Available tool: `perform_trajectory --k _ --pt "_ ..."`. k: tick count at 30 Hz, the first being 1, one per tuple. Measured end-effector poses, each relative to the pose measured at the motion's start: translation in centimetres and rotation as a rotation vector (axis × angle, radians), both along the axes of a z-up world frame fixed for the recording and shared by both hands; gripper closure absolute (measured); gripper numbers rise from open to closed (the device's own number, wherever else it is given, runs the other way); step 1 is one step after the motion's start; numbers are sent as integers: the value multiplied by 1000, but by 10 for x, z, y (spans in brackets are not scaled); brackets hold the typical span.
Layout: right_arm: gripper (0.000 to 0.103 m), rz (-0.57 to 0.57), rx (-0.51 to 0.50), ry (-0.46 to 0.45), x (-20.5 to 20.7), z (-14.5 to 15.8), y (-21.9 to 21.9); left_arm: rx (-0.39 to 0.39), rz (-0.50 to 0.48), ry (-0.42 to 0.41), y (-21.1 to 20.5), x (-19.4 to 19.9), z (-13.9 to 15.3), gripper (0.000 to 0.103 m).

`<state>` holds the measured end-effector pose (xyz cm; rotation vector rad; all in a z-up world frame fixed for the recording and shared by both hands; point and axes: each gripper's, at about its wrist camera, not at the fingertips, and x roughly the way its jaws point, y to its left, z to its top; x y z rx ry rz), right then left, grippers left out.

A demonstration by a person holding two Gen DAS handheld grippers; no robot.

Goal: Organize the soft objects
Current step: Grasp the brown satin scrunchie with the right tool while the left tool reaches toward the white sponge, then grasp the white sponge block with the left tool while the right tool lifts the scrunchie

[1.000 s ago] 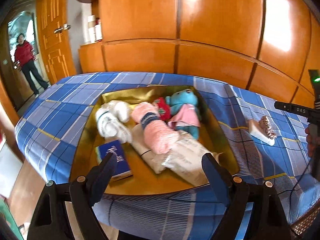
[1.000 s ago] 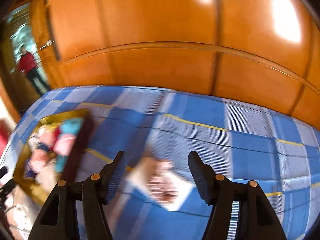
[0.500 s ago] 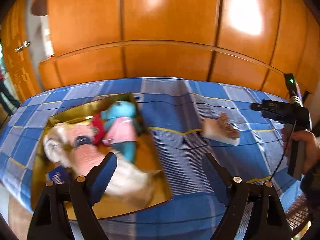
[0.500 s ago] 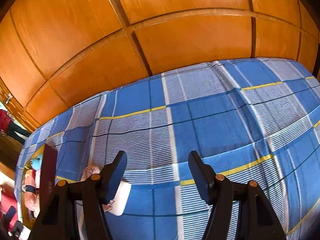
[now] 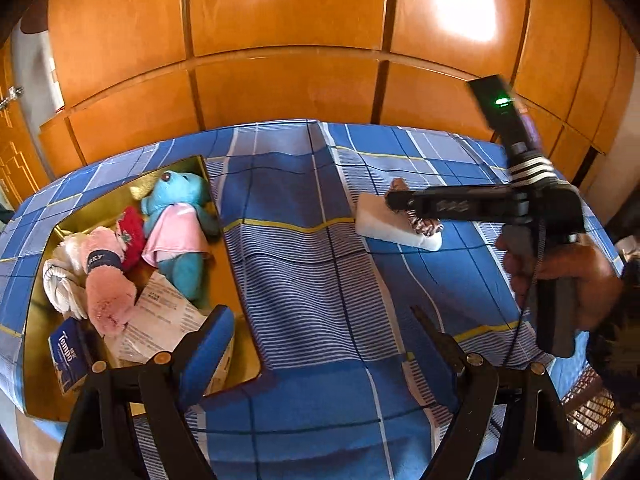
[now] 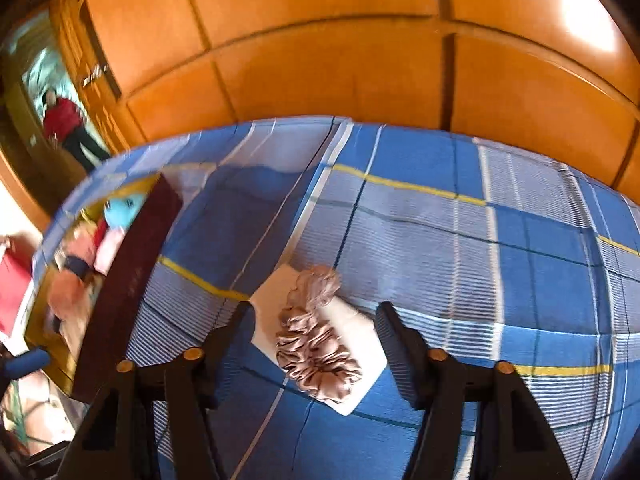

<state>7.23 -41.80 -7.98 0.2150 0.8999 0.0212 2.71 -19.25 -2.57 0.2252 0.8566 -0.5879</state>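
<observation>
Two hand-held grippers agape, right hand-held gripper (image 6: 316, 340) above scrunchie (image 6: 316, 344)

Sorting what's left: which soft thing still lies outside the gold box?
The pinkish-brown scrunchie, resting on a white pad on the blue checked bedcover; the others lie inside the gold box.

Glossy orange wood wardrobe panels (image 5: 288, 40) fill the back wall — bright light glares off them — behind a bed in blue plaid sheet (image 5: 320, 280).

Black fingers (image 6: 400, 348), brass screws (image 6: 193, 353)
</observation>
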Motion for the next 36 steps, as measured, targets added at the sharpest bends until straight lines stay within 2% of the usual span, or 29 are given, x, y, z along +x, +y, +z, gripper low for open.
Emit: perform_trajectory --k 2,3,5,7,10,12,18,22,26,31,36 --pt "89 3 -49 14 1 -6 4 0 -7 2 -1 0 0 16" --pt "92 -2 -82 8 -1 -4 4 0 -10 5 -2 1 0 16" --pt "95 -22 -83 -32 -8 6 -1 -1 -16 11 -6 3 1 16" --pt "95 -63 -78 -53 -16 15 -11 -1 -24 21 -12 6 3 16" --pt "95 -137 -91 -29 -22 18 -28 -14 -43 46 -26 14 5 18" --pt "95 -191 -92 -11 -24 19 -42 -38 -46 105 -38 25 4 22" --pt "95 -310 32 12 -34 19 -86 -84 -55 283 -78 51 -17 29" --pt "95 -330 77 26 -36 18 -95 -104 -41 366 -103 64 -34 30" --pt "94 -350 105 10 -39 23 -103 -120 -24 411 -127 81 -43 28" --pt "94 -385 139 -11 -44 28 -113 -126 40 498 -145 109 -59 24" --pt "94 -408 160 -32 -47 32 -119 -133 40 499 -164 126 -59 21"
